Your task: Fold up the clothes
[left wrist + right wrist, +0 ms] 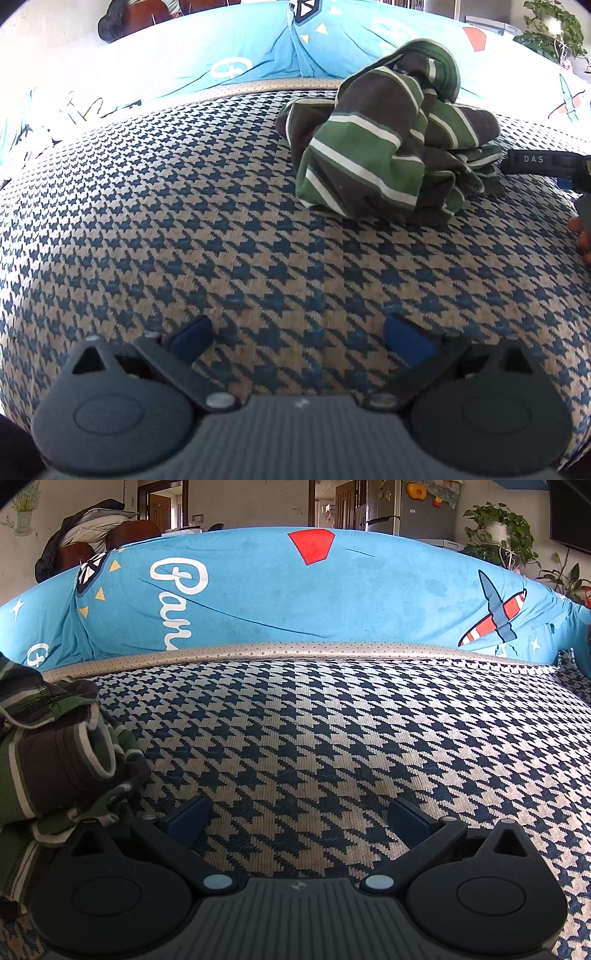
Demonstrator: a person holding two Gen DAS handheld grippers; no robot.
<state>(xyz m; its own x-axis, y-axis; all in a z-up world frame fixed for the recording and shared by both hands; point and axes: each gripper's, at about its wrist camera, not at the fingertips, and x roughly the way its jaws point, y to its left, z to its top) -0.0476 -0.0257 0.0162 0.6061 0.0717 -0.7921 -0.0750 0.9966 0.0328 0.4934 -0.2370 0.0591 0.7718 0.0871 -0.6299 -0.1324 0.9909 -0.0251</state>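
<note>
left wrist view shows the striped garment [384, 147] bunched ahead-right of the spread, empty left tongs [299, 338], just left of the spread right tongs [299, 818]; pinching several crumpled layers could fold it crooked.

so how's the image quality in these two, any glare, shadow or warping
Left wrist view: strong fisheye bulge, sunlight washes out the blue cover, and the striped garment stays sharp. Right wrist view: the same curvature, even light, and a crisp houndstooth cushion, with the garment cut off at the left edge.
</note>
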